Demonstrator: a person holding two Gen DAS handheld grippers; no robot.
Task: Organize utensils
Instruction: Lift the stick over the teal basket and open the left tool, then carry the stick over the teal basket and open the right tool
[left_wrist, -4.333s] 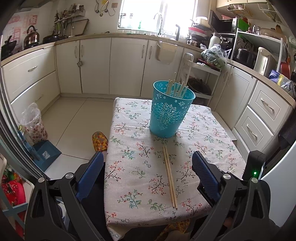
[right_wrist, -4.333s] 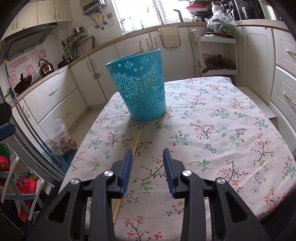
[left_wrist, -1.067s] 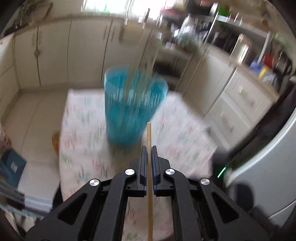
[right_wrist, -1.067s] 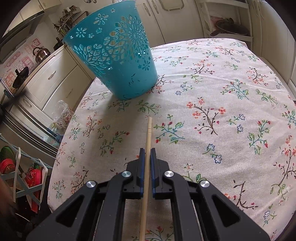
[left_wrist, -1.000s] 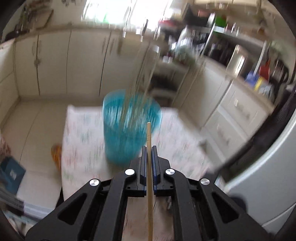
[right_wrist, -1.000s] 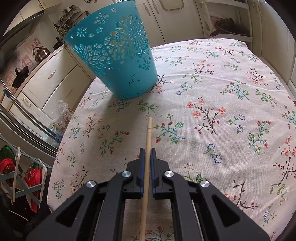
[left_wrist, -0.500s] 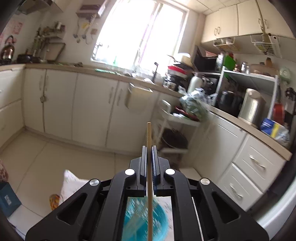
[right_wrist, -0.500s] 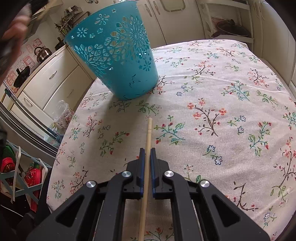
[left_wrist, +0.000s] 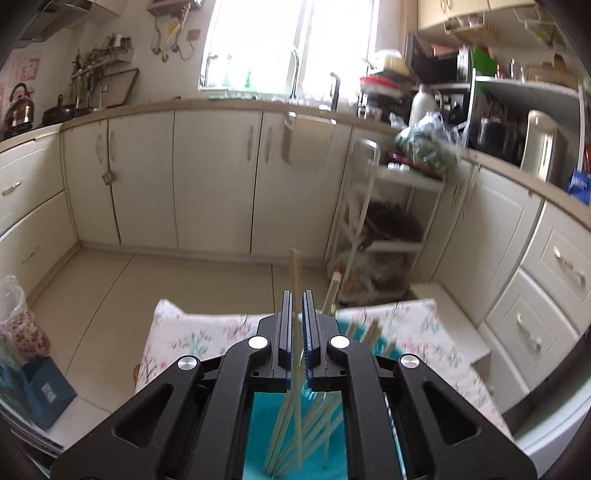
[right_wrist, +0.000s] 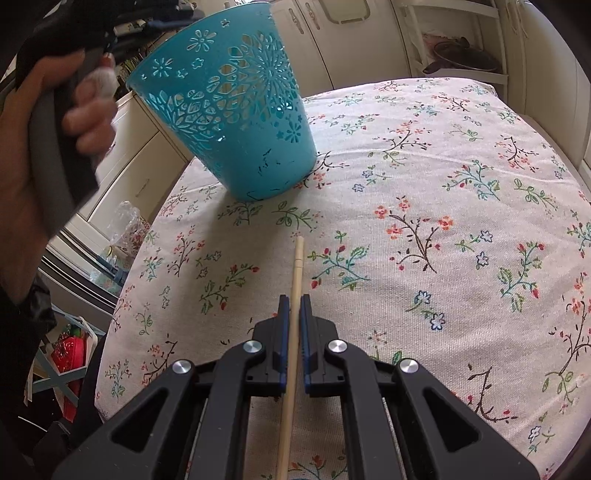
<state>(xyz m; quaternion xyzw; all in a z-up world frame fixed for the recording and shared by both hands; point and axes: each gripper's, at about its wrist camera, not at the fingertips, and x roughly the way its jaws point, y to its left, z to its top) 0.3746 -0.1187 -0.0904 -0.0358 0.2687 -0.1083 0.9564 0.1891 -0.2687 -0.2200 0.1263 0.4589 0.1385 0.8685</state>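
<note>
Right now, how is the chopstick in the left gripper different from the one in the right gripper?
The left gripper's chopstick hangs over the open teal basket, above chopsticks already inside; the right gripper's chopstick lies low over the flowered tablecloth, short of that basket. The left gripper faces the cabinets; the right gripper points down at the table. Both are shut on one pale chopstick.

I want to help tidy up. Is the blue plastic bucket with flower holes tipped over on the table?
No, the turquoise plastic bucket with flower cut-outs stands upright on the floral tablecloth.
</note>
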